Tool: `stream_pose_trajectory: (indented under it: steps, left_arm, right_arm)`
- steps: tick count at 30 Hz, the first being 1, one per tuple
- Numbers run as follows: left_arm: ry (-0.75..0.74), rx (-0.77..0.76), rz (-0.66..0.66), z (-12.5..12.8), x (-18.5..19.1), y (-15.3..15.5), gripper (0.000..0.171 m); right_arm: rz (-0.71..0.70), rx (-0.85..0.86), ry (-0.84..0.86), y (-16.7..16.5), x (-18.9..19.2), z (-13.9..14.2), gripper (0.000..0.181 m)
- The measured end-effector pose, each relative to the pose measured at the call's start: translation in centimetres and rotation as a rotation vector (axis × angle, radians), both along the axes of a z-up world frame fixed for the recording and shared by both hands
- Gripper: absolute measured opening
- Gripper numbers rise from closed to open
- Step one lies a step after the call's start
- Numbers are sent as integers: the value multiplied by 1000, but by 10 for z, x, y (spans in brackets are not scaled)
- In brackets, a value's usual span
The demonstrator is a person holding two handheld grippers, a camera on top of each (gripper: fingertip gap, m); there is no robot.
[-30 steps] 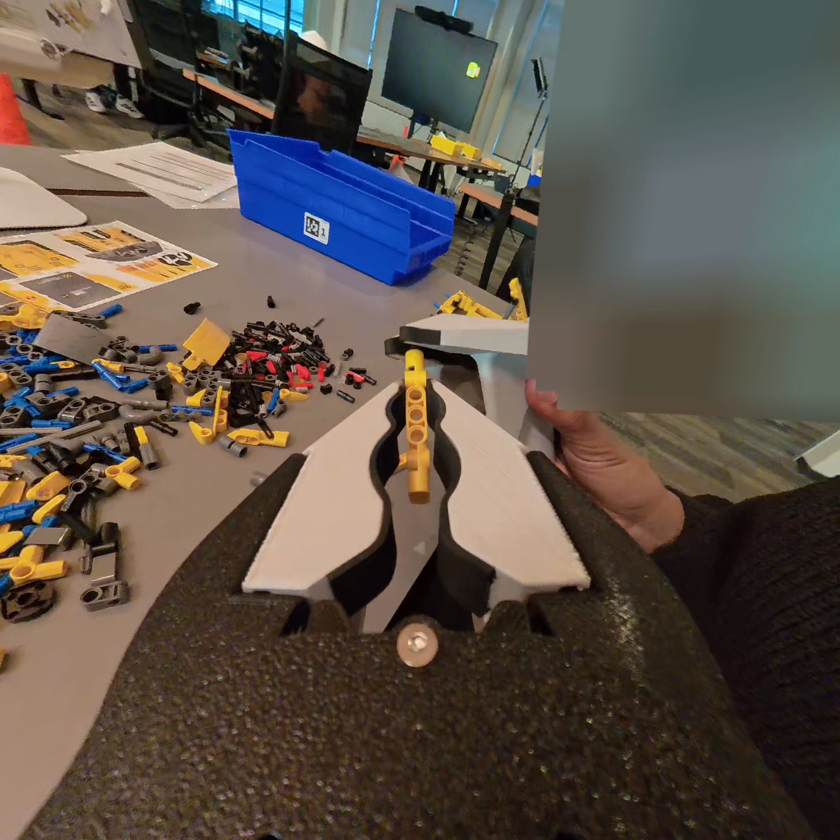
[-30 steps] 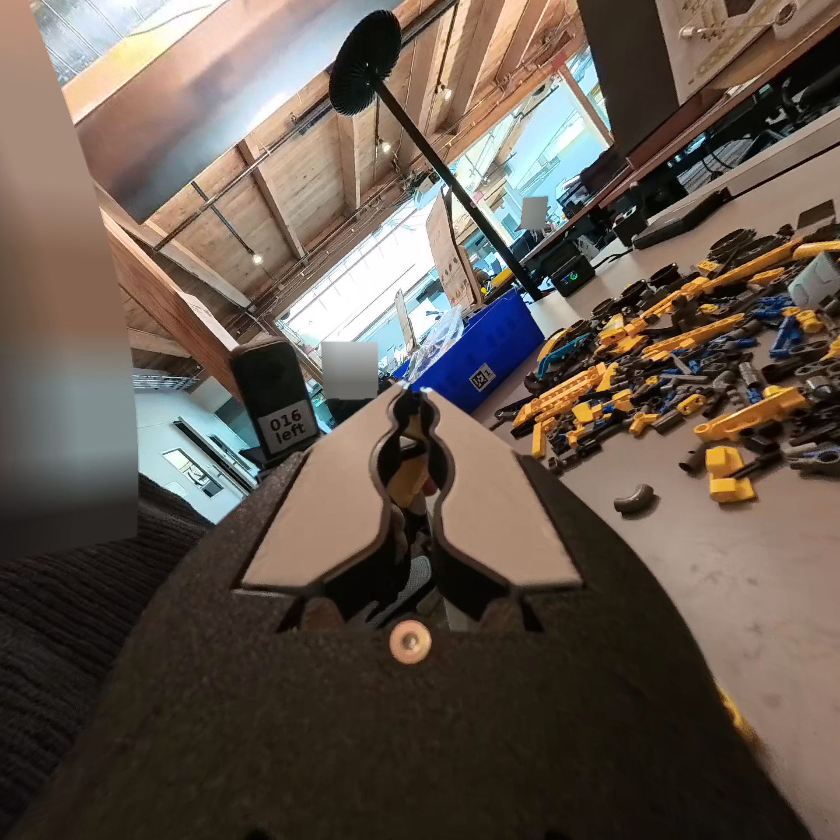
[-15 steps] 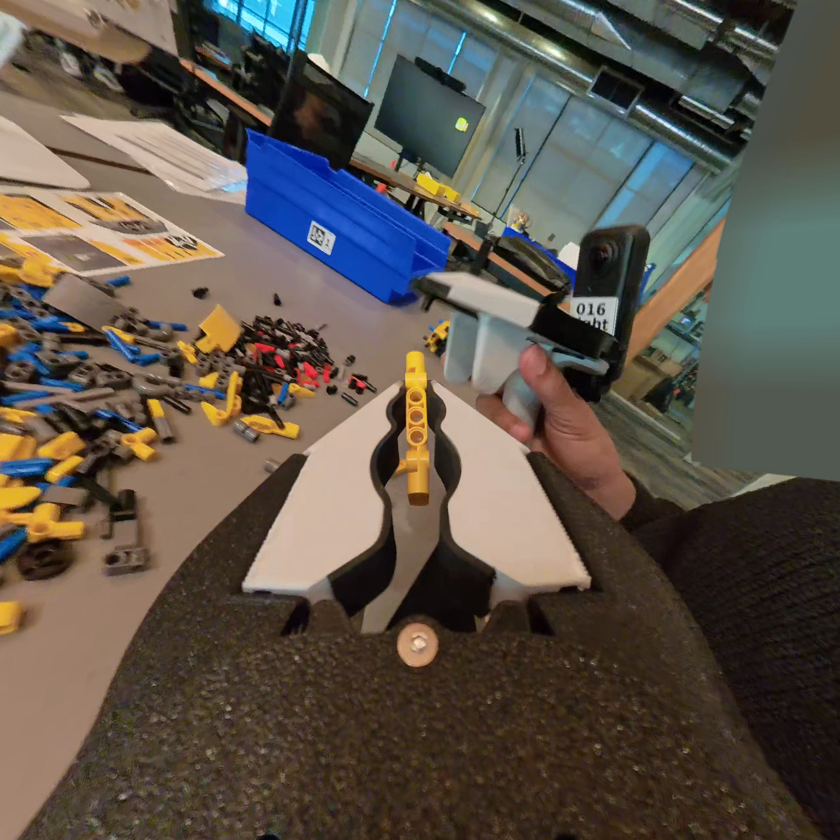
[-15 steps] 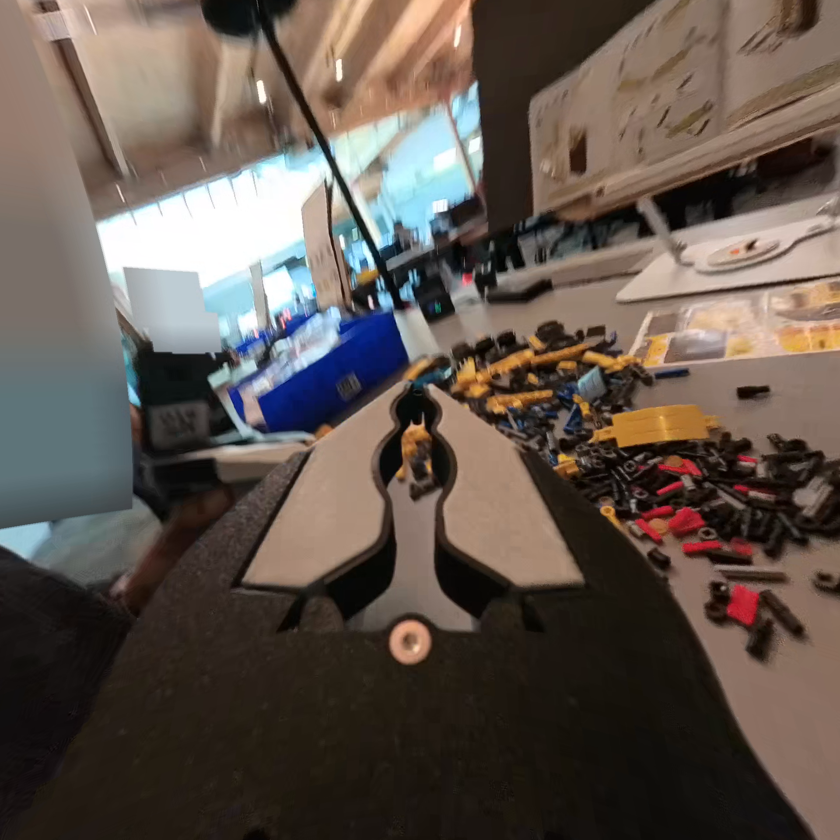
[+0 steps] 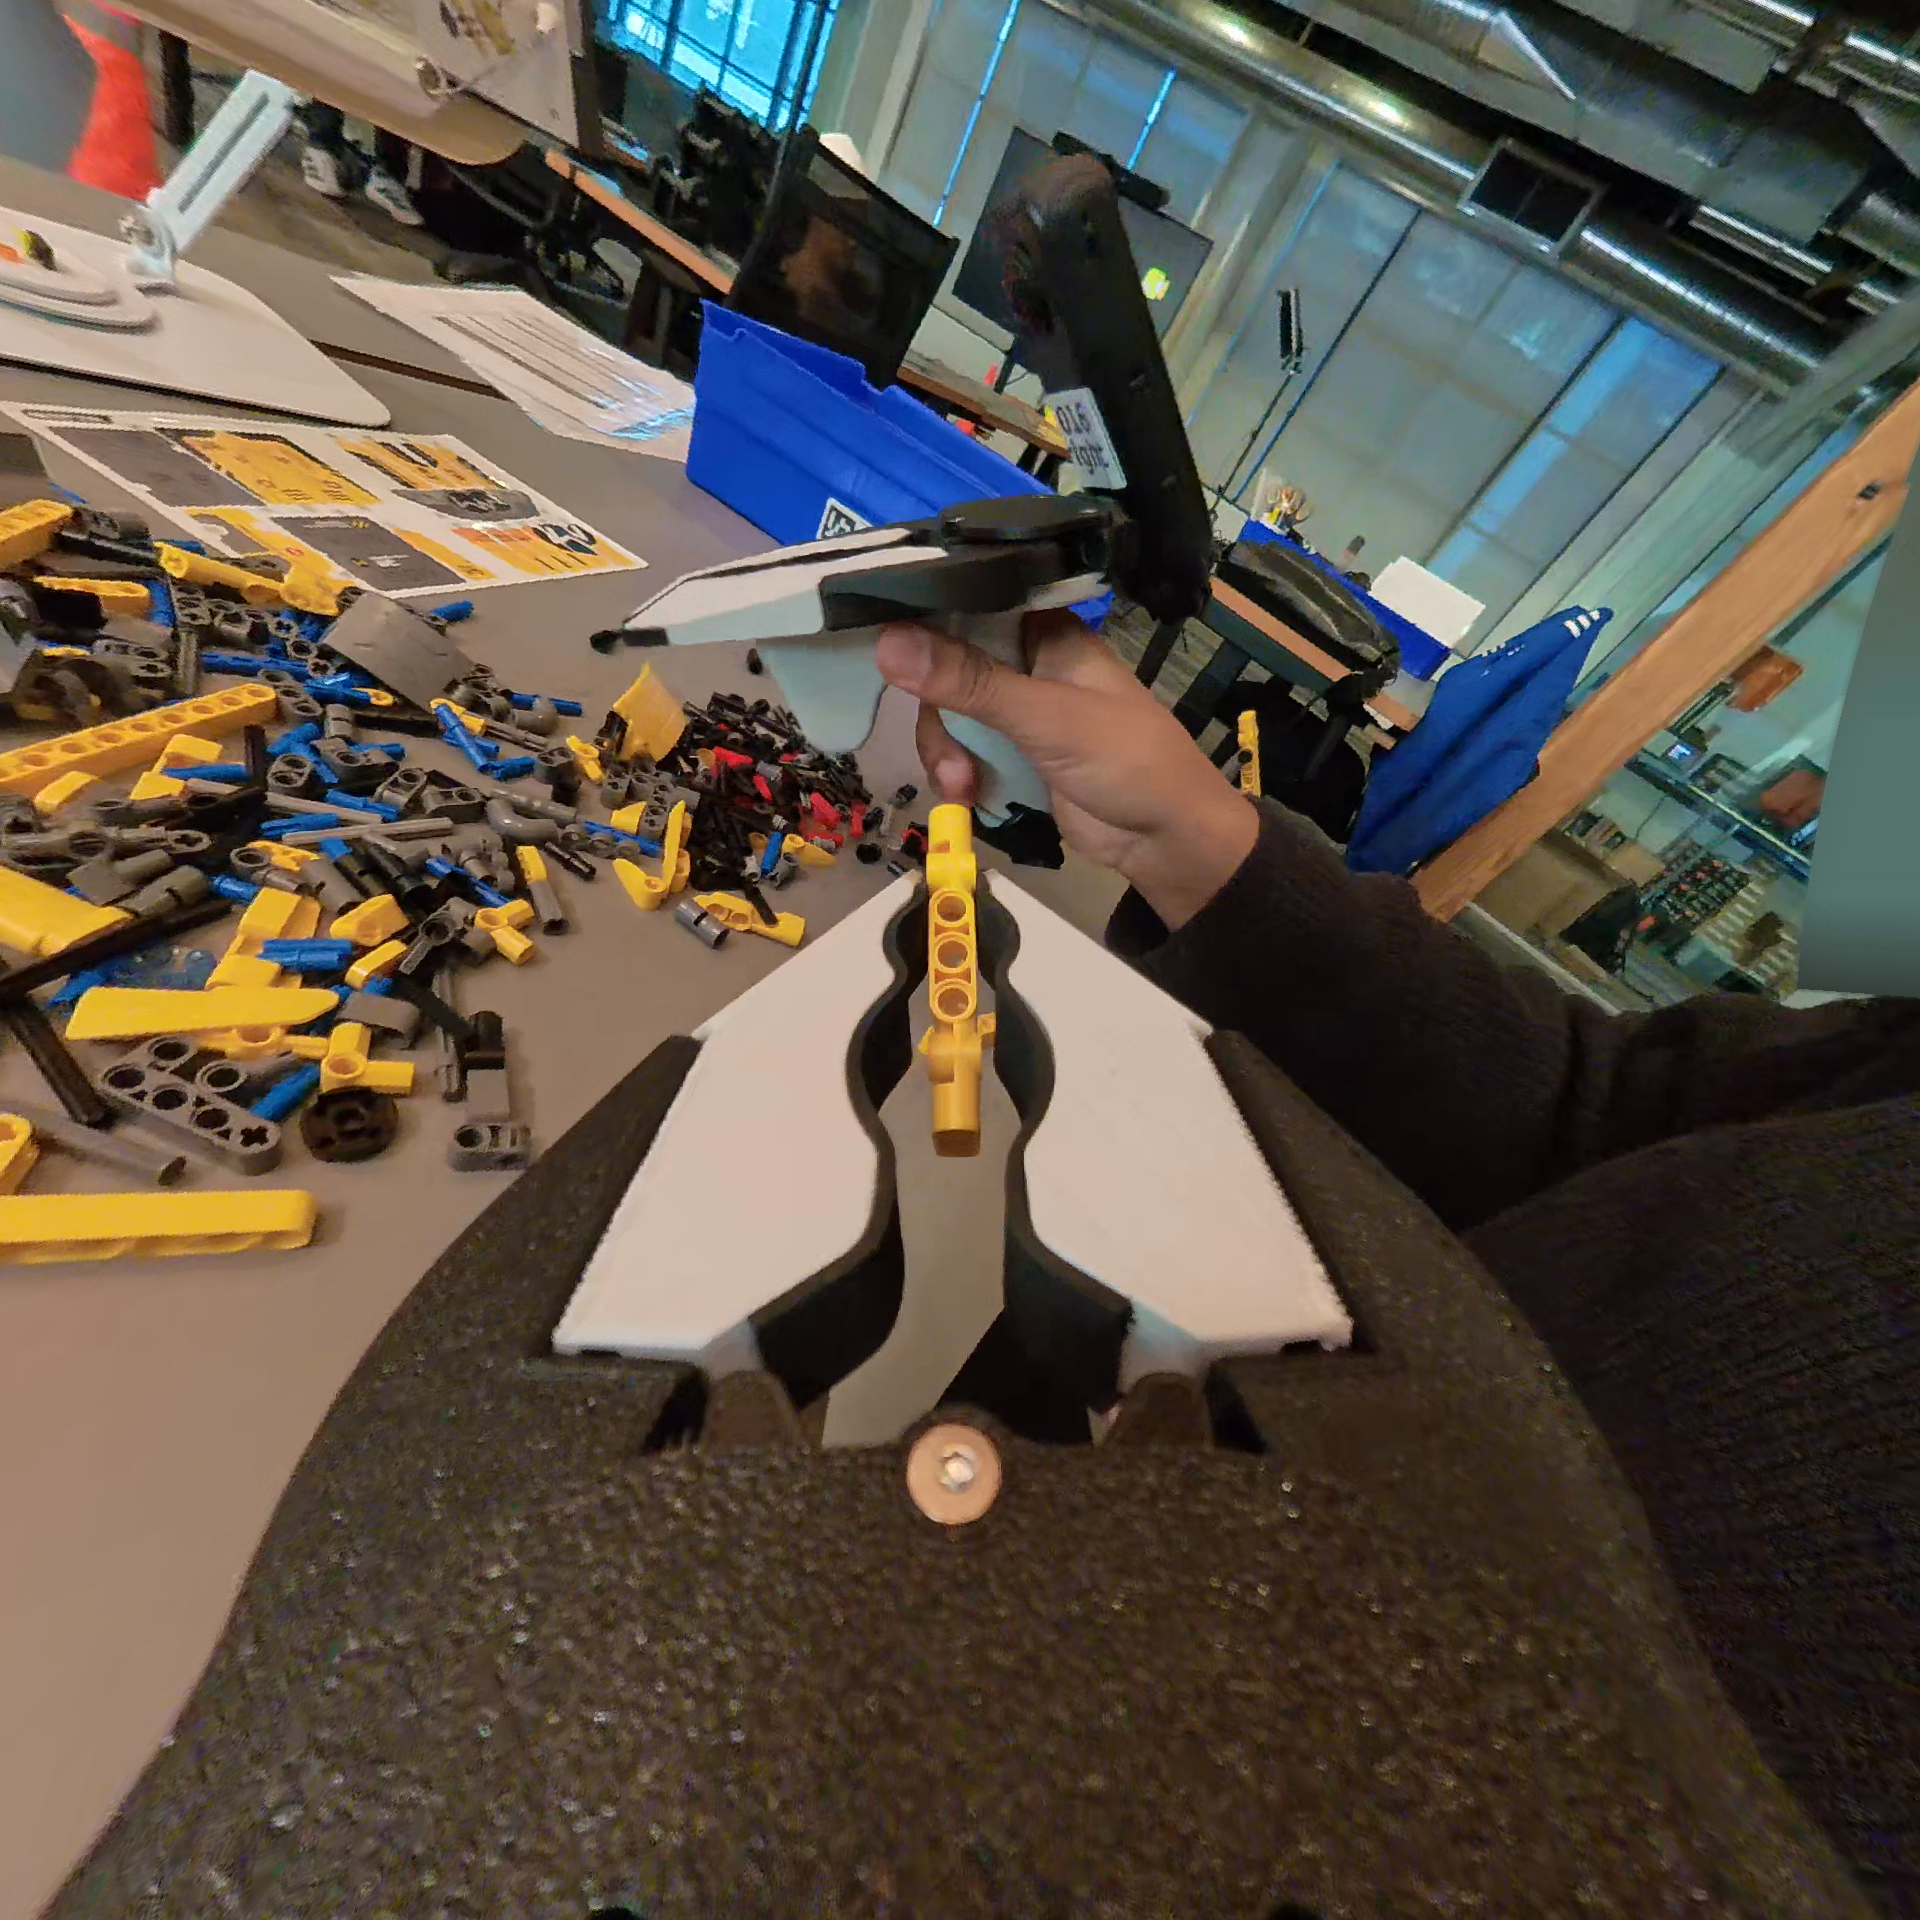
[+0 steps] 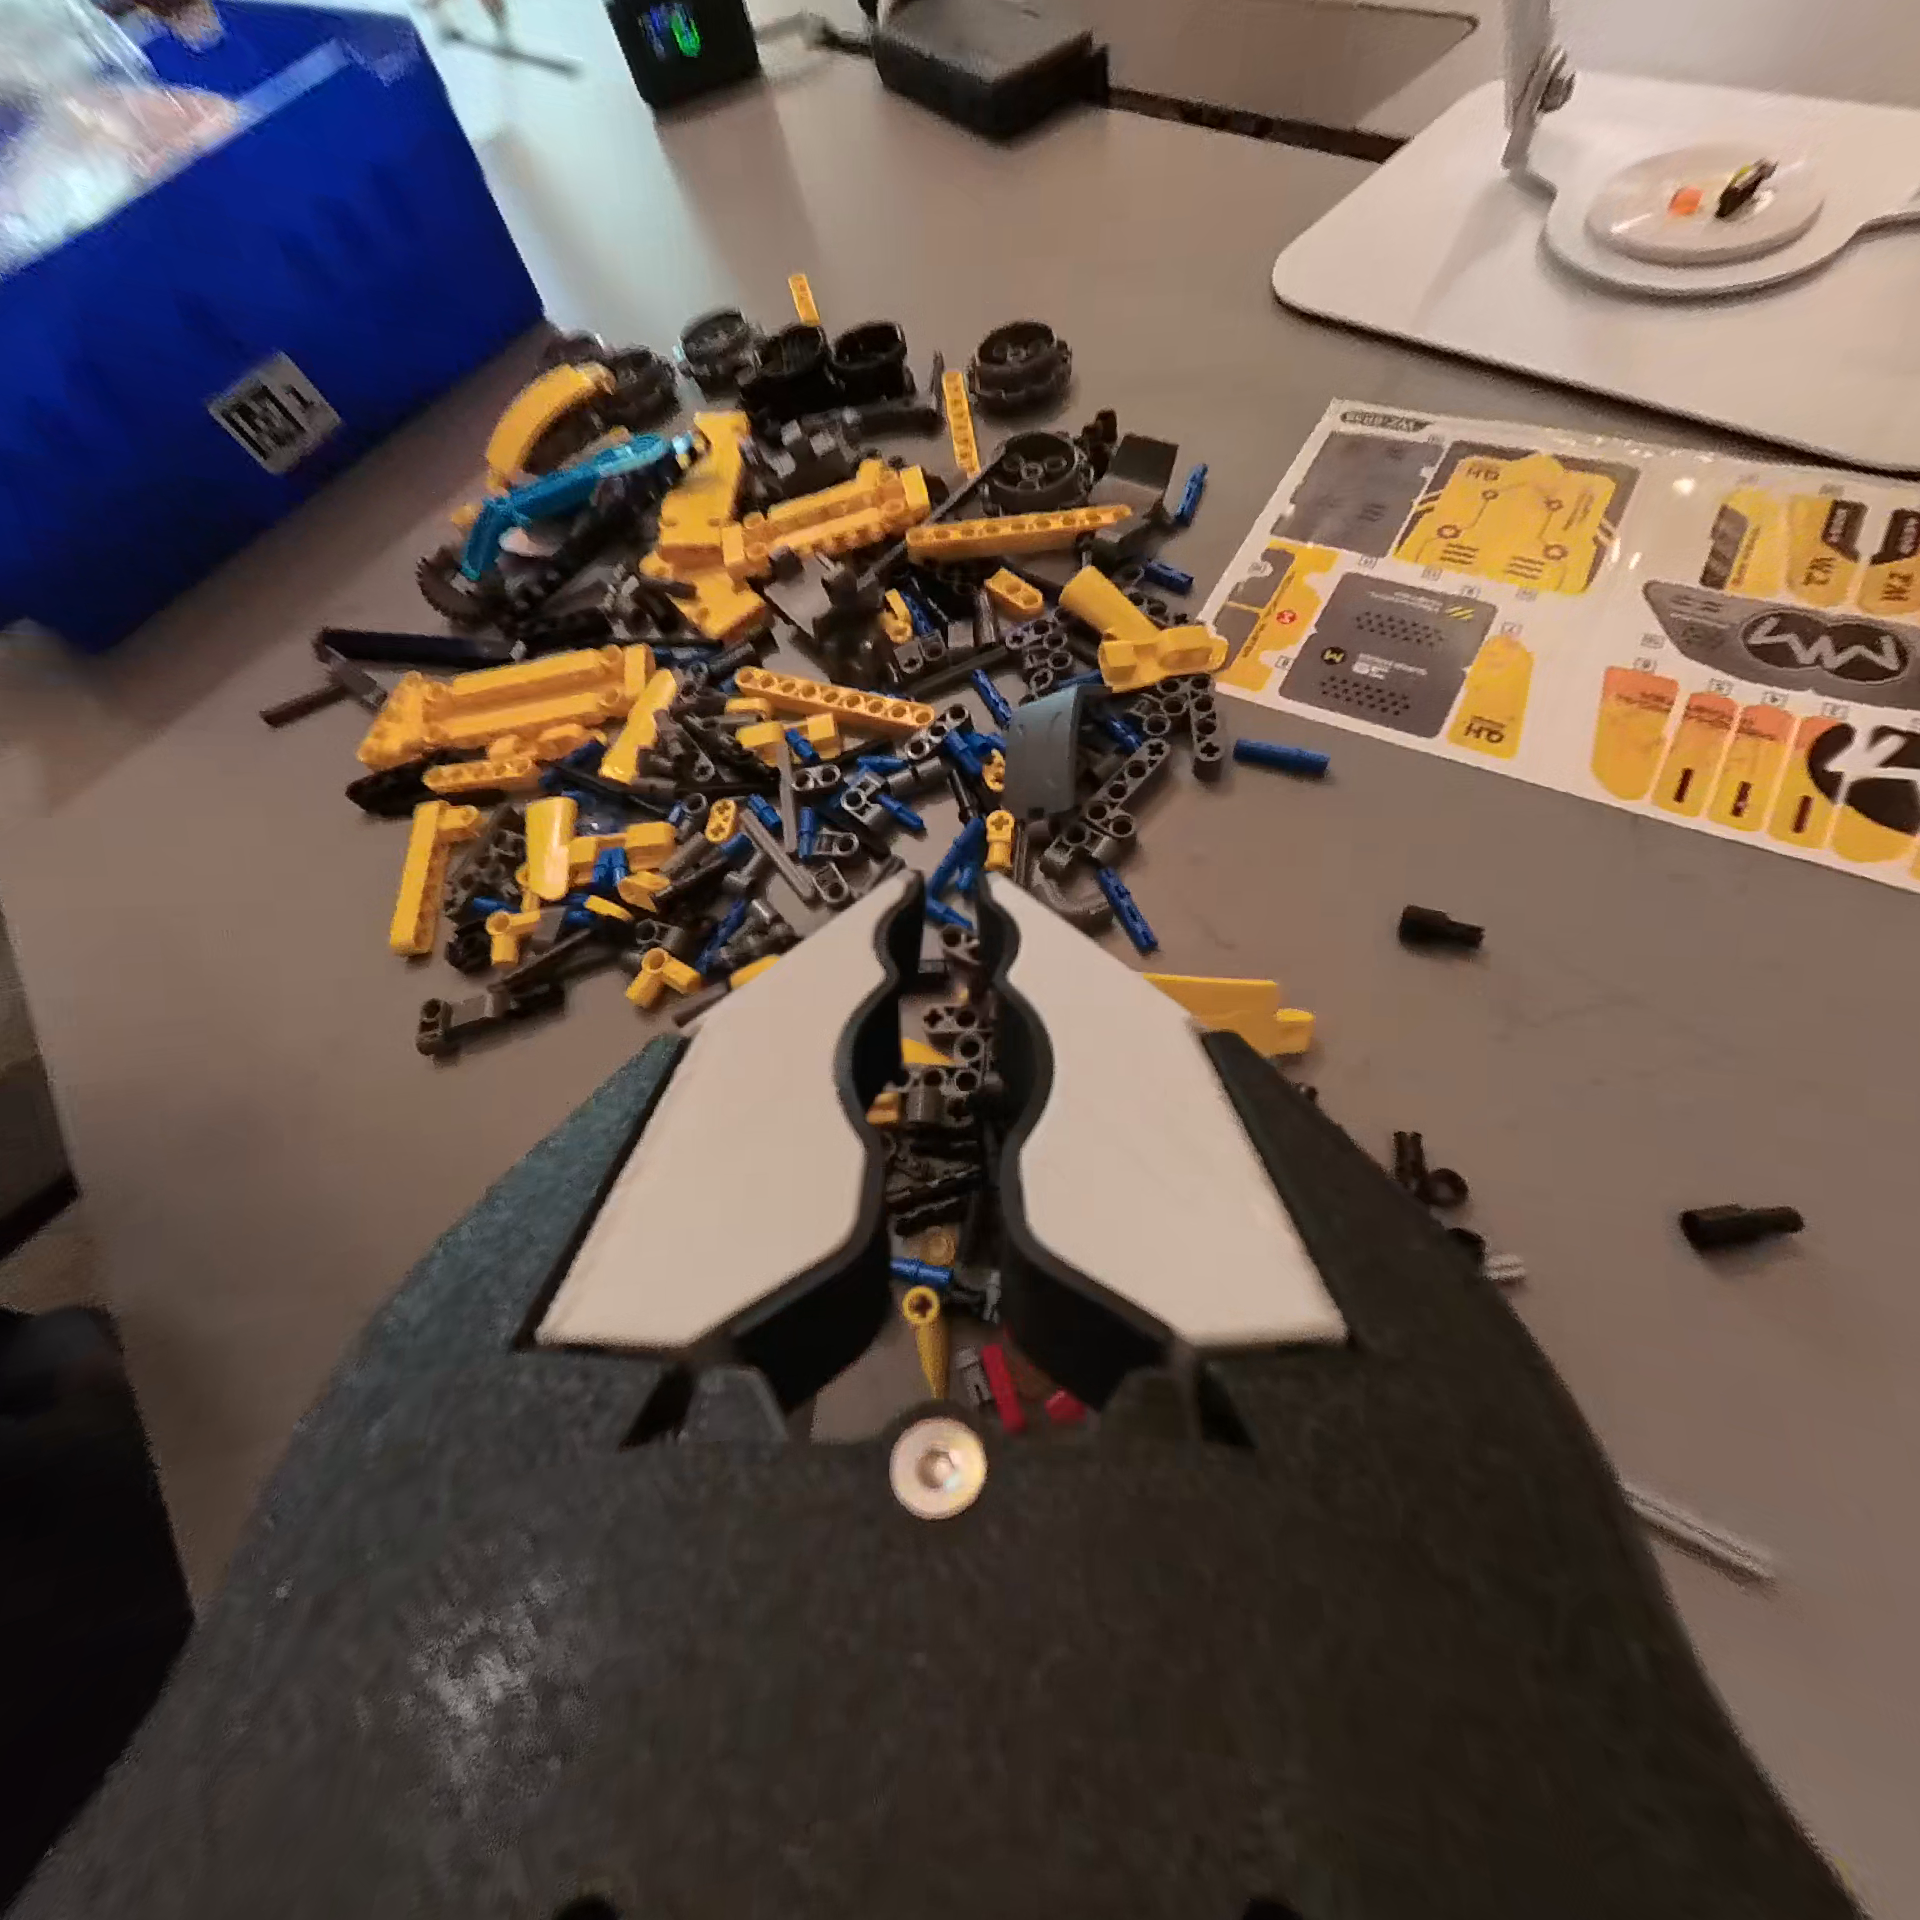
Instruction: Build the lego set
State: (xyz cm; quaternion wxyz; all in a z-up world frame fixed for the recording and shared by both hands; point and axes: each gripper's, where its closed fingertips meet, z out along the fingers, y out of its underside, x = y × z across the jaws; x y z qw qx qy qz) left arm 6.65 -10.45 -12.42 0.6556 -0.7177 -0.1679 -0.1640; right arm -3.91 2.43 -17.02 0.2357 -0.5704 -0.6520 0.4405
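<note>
My left gripper (image 5: 953, 883) is shut on a yellow holed beam (image 5: 953, 966) with a cross connector at its lower end, and holds it upright above the table edge. A hand (image 5: 1049, 748) holds my right gripper (image 5: 613, 636) just beyond it, level and pointing left over the parts pile (image 5: 343, 831). In the right wrist view my right gripper (image 6: 951, 883) hovers over the near side of that pile (image 6: 790, 717) of yellow, blue, grey and black parts. Its jaws stand close with only a narrow slit, and nothing shows between them.
A sticker sheet (image 6: 1558, 603) lies right of the pile on the grey table (image 6: 1507, 1091). A blue bin (image 6: 208, 343) stands at the far left. A white stand base (image 6: 1455, 260) sits at the far right. Loose black pins (image 6: 1439, 928) lie right of my fingers. Left tips to right tips: about 15 centimeters.
My right gripper has pulled away from the yellow beam, swung from pointing up to pointing down at the pile, and moved left over it. My left gripper still holds the beam.
</note>
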Motion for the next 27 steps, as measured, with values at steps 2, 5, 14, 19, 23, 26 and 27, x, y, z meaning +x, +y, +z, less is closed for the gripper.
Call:
stream_pose_trajectory:
  steps: [2, 5, 14, 19, 23, 26, 27]
  left_arm:
    - [-18, -3, -6, -2, 0, -2, 7]
    - [-28, -9, 4, -5, -2, -7, 7]
    - [-49, -137, -86, -28, 14, 0, 7]
    - [16, -324, -213, -59, 37, 17, 7]
    - [54, -425, -261, -75, 41, 26, 7]
    - [81, -480, -256, -84, 36, 29, 7]
    - [88, -488, -256, -85, 35, 29, 7]
  right_arm:
    - [-10, -73, 59, 4, 4, 9, 13]
    - [-42, -183, 130, 14, 21, 22, 16]
    - [-151, -47, 298, 22, 108, 35, 17]
    - [-198, 44, 290, 21, 135, 18, 17]
    - [-210, 35, 333, 23, 141, 25, 17]
    - [-206, 32, 329, 22, 140, 24, 17]
    - [-213, 39, 329, 23, 140, 24, 17]
